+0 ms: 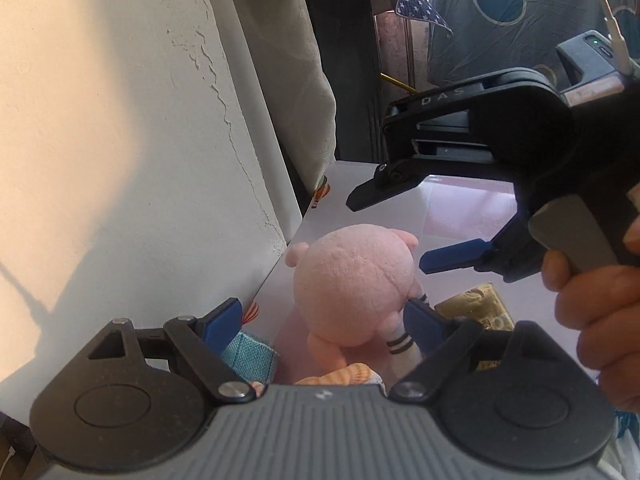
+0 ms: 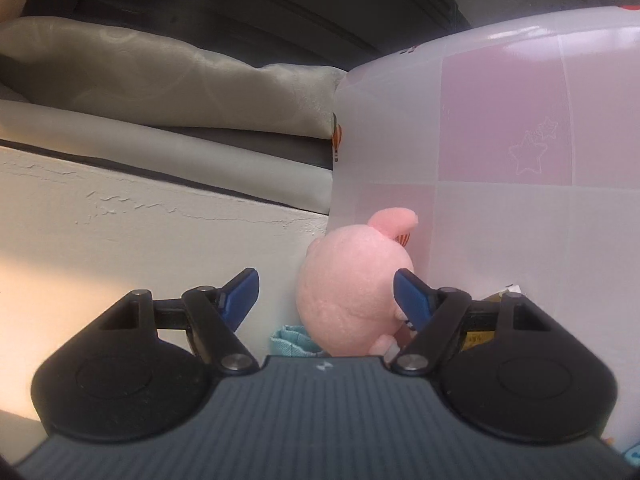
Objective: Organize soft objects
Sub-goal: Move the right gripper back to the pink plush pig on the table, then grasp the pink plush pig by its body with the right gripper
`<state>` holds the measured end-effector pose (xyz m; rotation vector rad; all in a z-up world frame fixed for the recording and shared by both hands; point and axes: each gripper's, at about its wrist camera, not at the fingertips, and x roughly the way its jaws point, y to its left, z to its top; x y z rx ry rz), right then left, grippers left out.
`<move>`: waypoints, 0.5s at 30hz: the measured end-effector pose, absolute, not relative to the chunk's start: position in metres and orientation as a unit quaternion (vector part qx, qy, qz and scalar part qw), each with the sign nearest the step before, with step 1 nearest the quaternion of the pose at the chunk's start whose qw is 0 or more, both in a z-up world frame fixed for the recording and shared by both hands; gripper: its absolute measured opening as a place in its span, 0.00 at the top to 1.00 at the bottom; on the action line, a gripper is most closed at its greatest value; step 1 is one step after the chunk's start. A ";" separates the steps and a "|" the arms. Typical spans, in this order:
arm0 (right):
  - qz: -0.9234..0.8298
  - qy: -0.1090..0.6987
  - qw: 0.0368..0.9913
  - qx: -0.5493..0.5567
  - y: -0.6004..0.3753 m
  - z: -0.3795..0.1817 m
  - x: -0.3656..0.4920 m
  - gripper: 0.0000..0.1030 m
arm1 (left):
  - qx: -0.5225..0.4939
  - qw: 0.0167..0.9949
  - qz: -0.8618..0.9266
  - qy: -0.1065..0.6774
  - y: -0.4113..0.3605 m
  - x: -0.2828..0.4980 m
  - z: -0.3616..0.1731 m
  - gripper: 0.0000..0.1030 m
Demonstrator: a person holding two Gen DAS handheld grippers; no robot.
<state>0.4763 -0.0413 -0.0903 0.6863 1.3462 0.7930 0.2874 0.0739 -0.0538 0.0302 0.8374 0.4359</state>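
A round pink plush pig toy (image 1: 354, 284) is seen sitting against the pale wall on a glossy pink-and-white checked surface (image 1: 460, 208). The left tool (image 1: 320, 320) is held wide open around it, unpressed. The right tool (image 1: 400, 232) is spread open, empty. An approach appears underway; closing gently on the plush is called for next.

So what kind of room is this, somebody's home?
Probably a home, perhaps a bedroom. A pink plush toy sits on a glossy pink-and-white surface beside a cracked plaster wall, with a grey cushion and patterned dark fabric behind.
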 end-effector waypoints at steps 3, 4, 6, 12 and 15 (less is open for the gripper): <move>0.347 0.596 0.653 0.314 -0.038 -0.105 0.483 0.30 | 0.014 0.888 0.207 0.410 0.076 0.296 -0.061 0.14; 0.348 0.597 0.652 0.313 -0.038 -0.107 0.484 0.30 | 0.013 0.888 0.205 0.412 0.077 0.299 -0.063 0.14; 0.351 0.599 0.648 0.314 -0.038 -0.112 0.486 0.31 | 0.007 0.886 0.203 0.417 0.079 0.301 -0.067 0.15; 0.348 0.597 0.642 0.334 -0.046 -0.119 0.493 0.40 | -0.017 0.881 0.191 0.432 0.084 0.309 -0.071 0.23; 0.346 0.574 0.654 0.351 -0.051 -0.117 0.497 0.40 | -0.029 0.879 0.190 0.437 0.091 0.313 -0.074 0.23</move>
